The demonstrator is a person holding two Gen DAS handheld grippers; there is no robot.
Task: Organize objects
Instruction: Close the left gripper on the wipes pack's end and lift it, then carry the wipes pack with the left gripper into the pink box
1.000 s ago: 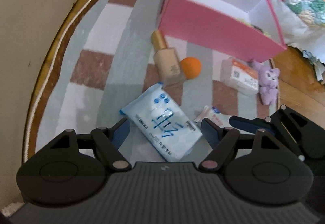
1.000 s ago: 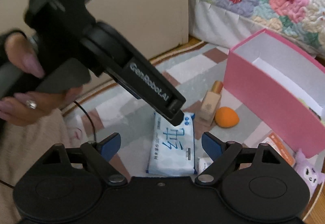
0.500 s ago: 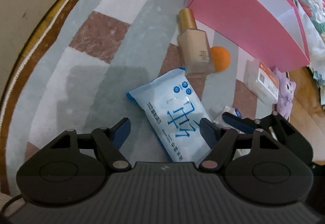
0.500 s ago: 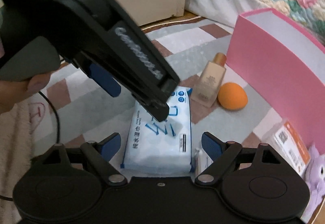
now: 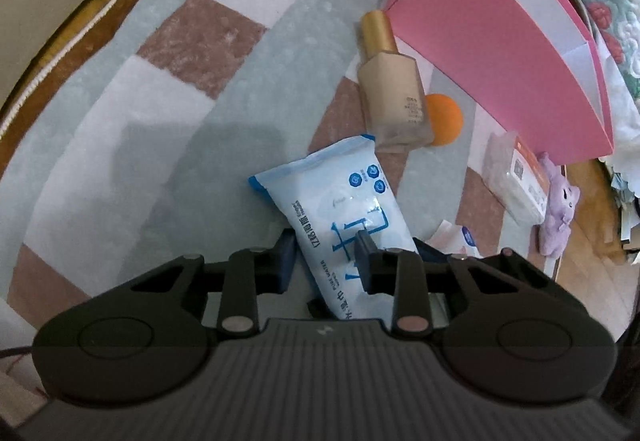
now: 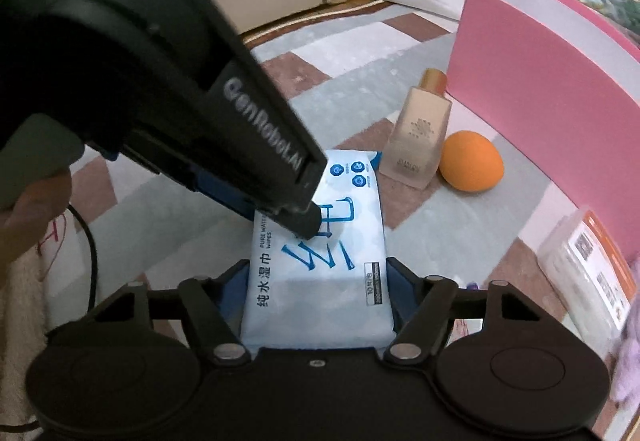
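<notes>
Left wrist view looks down on a blue-and-white wet wipes pack point(image 5: 344, 217) lying on a checked rug point(image 5: 168, 113), with the left gripper point(image 5: 326, 259) closed in tightly on its near part: one pad pinches the pack's edge and the other presses onto its printed face, the jaws having just been closing with the pack between them. Beyond the pack lie a beige foundation bottle point(image 5: 394, 97) with a gold cap, touching the pack's far corner, and an orange makeup sponge point(image 5: 446, 119) just beside the bottle. A pink box point(image 5: 500, 53) stands behind them, and a small white packet point(image 5: 516, 177) and a purple plush toy point(image 5: 560, 209) lie near its end. In the right wrist view the right gripper point(image 6: 314, 287) straddles the pack's near end, its jaws having just been closing too, both blue pads against the pack's long edges. The left gripper's black body crosses that view from the upper left, its tip on the pack's middle, with part of a hand point(image 6: 32, 209) on its handle.
</notes>
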